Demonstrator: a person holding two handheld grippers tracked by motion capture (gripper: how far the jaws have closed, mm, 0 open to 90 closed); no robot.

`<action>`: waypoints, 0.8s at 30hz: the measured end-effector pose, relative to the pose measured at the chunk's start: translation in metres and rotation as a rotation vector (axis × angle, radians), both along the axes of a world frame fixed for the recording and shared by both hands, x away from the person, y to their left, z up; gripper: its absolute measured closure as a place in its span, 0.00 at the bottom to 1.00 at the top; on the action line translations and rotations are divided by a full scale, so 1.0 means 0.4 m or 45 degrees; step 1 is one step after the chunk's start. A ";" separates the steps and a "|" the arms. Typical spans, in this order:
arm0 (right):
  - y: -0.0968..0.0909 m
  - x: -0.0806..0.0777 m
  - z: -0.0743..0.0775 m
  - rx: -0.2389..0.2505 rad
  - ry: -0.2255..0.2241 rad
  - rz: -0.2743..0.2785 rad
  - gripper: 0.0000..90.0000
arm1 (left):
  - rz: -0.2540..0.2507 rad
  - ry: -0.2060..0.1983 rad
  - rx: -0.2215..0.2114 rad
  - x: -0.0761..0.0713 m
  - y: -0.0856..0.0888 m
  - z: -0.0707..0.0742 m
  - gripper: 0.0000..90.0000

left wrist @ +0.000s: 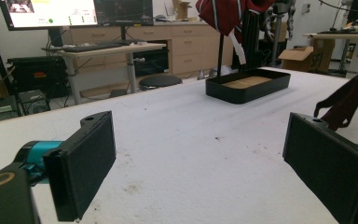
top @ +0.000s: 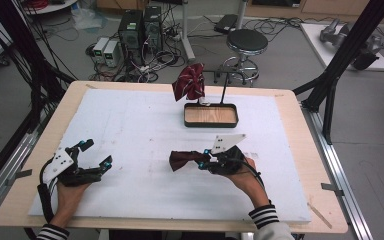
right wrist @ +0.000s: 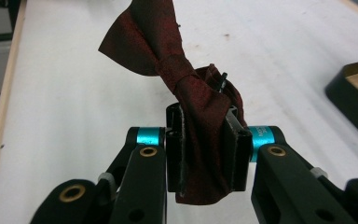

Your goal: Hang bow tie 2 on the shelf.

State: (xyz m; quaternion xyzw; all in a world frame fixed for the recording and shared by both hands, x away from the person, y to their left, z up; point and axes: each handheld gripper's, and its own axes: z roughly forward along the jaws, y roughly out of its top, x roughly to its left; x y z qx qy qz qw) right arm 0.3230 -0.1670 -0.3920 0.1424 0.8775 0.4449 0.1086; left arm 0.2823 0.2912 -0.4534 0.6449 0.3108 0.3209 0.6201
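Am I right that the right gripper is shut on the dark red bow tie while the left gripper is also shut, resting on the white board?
Not quite: the left gripper is open, its jaws wide apart in the left gripper view. The right gripper is indeed shut on the dark red bow tie.

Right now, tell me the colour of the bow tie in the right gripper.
Dark red bow tie, clearest in the right gripper view.

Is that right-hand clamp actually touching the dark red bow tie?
Touching. The right gripper view shows the right gripper with both jaws pressed against the dark red fabric bow tie.
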 end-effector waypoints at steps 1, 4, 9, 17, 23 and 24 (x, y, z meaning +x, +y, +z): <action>-0.004 -0.001 0.004 0.009 -0.021 -0.023 0.83 | 0.000 0.000 -0.001 0.000 0.000 0.000 0.11; -0.008 -0.002 0.010 0.025 -0.049 -0.049 0.83 | -0.001 0.000 0.000 0.000 0.000 0.000 0.11; -0.026 -0.006 0.029 0.112 -0.119 -0.151 0.83 | -0.001 0.000 0.001 0.000 -0.001 0.000 0.11; -0.064 -0.002 0.052 0.209 -0.182 -0.278 0.83 | 0.001 0.000 0.001 0.000 -0.001 0.000 0.11; -0.095 0.004 0.063 0.256 -0.199 -0.363 0.83 | 0.000 0.001 0.002 0.000 -0.001 0.000 0.11; -0.098 0.005 0.065 0.264 -0.198 -0.373 0.83 | 0.000 0.001 0.000 0.000 -0.001 0.000 0.11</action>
